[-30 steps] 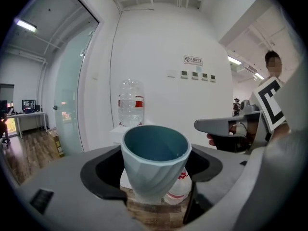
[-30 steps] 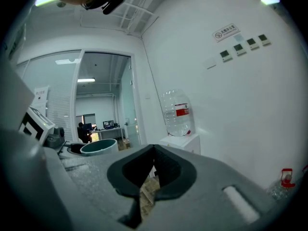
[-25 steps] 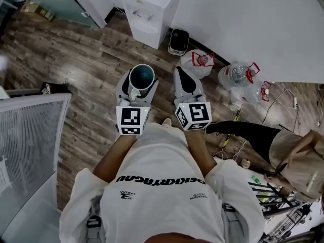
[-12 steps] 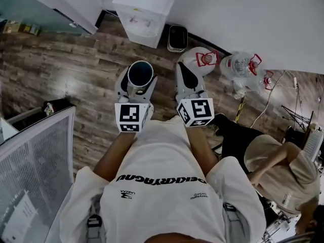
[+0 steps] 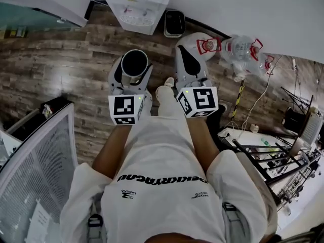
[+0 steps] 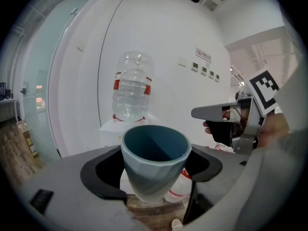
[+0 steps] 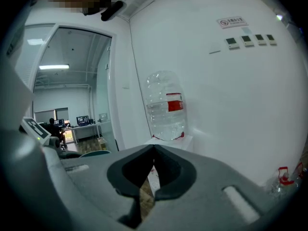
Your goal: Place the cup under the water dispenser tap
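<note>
Gripping a blue-grey cup (image 5: 134, 63) upright, the left hand-held gripper (image 5: 132, 68) shows in the head view, with the white water dispenser (image 5: 135, 6) ahead of it and well apart. The right hand-held gripper (image 5: 185, 55) is just beside it. In the left gripper view, both jaws press the cup's sides, and the dispenser's bottle (image 6: 132, 88) stands beyond. In the right gripper view, the jaws meet with nothing between them.
</note>
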